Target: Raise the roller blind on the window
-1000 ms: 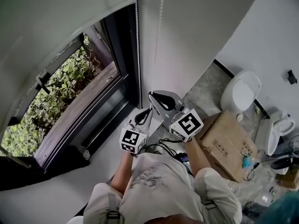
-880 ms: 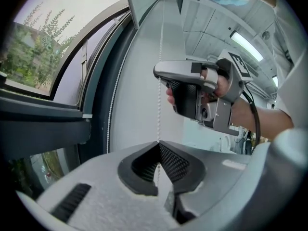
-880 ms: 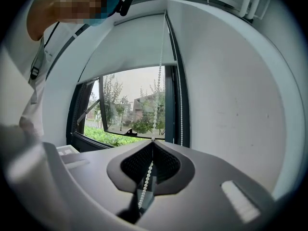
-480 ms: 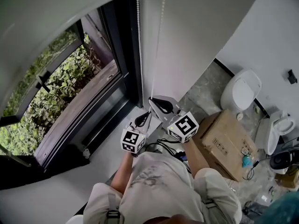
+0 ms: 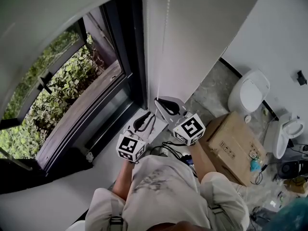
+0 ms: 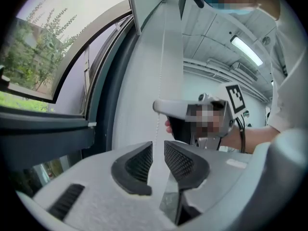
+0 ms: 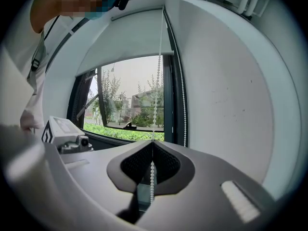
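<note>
**Now hand-over-hand on the chain**

The right gripper (image 7: 152, 147) is clamped on the bead chain (image 7: 156, 95). The left gripper (image 6: 158, 152) is narrowly parted around it, not gripping. The roller blind (image 7: 130, 37) covers only the top of the window (image 7: 120, 110). Next, likely: the left closes and takes over the pull.

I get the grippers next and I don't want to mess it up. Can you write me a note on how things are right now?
The right gripper is shut on the bead chain.
The left gripper is open, lower on the chain than the right one, and the chain runs between its jaws.
The roller blind covers only the top of the window; the lower glass shows greenery.
Done: the blind is partly up.
Left: raise it the rest of the way, probably by pulling the chain with one gripper after the other.
</note>
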Available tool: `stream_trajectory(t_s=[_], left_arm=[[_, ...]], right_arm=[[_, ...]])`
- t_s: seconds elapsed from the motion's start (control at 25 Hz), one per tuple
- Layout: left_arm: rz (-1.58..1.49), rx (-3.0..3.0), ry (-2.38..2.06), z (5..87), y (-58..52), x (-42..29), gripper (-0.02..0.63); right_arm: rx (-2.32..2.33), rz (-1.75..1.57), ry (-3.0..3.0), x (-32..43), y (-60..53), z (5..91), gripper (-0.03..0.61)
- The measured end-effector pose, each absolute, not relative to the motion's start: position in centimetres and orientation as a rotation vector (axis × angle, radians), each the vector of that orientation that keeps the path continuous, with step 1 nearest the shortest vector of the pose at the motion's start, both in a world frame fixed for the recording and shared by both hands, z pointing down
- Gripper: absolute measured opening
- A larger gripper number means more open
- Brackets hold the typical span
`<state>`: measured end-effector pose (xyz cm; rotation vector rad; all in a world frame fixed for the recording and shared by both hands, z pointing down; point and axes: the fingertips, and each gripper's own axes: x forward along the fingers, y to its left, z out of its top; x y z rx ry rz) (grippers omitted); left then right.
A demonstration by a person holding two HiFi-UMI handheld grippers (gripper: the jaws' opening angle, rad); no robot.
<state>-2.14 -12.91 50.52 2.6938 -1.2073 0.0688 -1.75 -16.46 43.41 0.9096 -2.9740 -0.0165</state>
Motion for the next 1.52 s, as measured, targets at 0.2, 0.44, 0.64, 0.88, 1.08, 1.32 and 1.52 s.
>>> stream_trajectory(t_s=[0.2,0.44,0.64,0.88,1.08,1.32,1.52], left_arm=[[-0.005,2.775,-1.205,43.7,-13.6,-2.9,0.077],[-0.071,2.915,-1.211,35.6,-15.1,-2.4,0.068],[-0.103,2.974,-1.228,32.3,-16.2,-1.4,0.067],[-0.143,2.978,-1.239,30.4,-16.9,-0.8,0.067],[-0.149,2.987,-1.262,29.8,-17.3,-0.6,0.032],[-0.198,2.97,-1.228,29.9,-16.9,-0.8,0.008],[-0.177,2.943,-1.23,31.5,-16.9,-0.9,0.008]], right_arm=[[0.914,-0.022,-2.973,-1.6,-16.4,43.5,0.009],[0.914,-0.027,-2.974,-1.9,-16.2,43.5,0.009],[0.908,-0.032,-2.972,-2.2,-16.0,43.5,0.009],[0.898,-0.044,-2.967,-2.3,-16.0,43.4,0.009],[0.9,-0.05,-2.97,-2.5,-15.9,43.4,0.01],[0.901,-0.052,-2.972,-2.6,-15.8,43.5,0.009],[0.887,-0.023,-2.947,-2.9,-15.6,45.0,0.01]])
